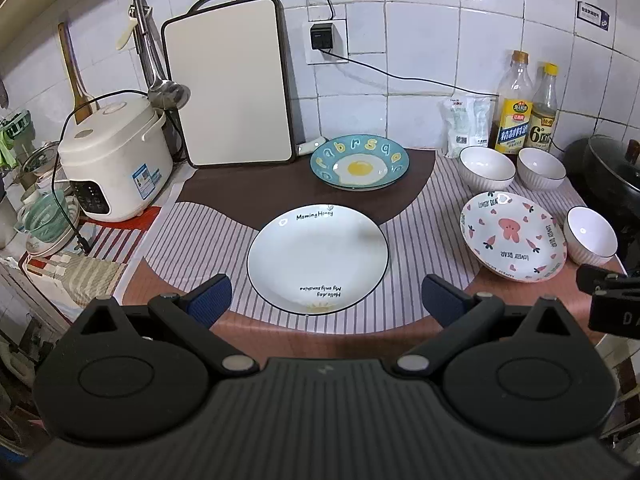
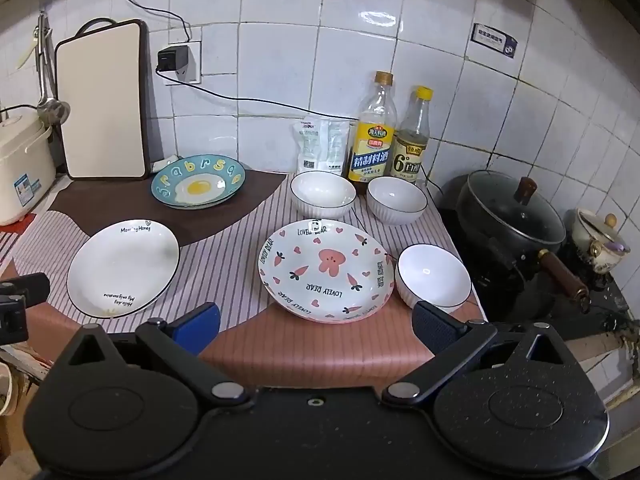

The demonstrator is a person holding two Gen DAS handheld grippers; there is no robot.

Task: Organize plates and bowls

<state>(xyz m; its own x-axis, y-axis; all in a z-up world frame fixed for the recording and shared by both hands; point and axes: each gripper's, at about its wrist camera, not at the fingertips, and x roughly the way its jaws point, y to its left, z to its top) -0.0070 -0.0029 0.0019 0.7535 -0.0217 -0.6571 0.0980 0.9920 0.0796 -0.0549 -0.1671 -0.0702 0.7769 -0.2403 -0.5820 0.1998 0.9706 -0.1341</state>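
Left wrist view: my left gripper [image 1: 325,298] hangs over the near edge of the counter, jaws spread wide, nothing between them. Straight ahead of it lies the white plate [image 1: 318,258] with a dark rim, flat on the striped cloth [image 1: 192,236]. Behind that, on the brown patch, sits the blue egg plate [image 1: 360,162], apparently on top of another plate. To the right, the pink bear plate [image 1: 514,236] tilts slightly, with three white bowls around it: two back bowls [image 1: 486,169] [image 1: 541,169] side by side before the bottles [image 1: 515,108], and one near bowl [image 1: 591,235] just beside the pink plate's right edge. Rice cooker [image 1: 114,160] at left, cutting board [image 1: 230,92] leaning on the tiled wall.

Right wrist view: my right gripper [image 2: 316,326] also stands fully spread and empty, just short of the pink bear plate [image 2: 324,270]. The near bowl [image 2: 434,278] touches or nearly touches that plate on the right. White plate [image 2: 122,268] at left, egg plate [image 2: 199,182] behind it. A black lidded pot [image 2: 510,212] stands on the stove at right.
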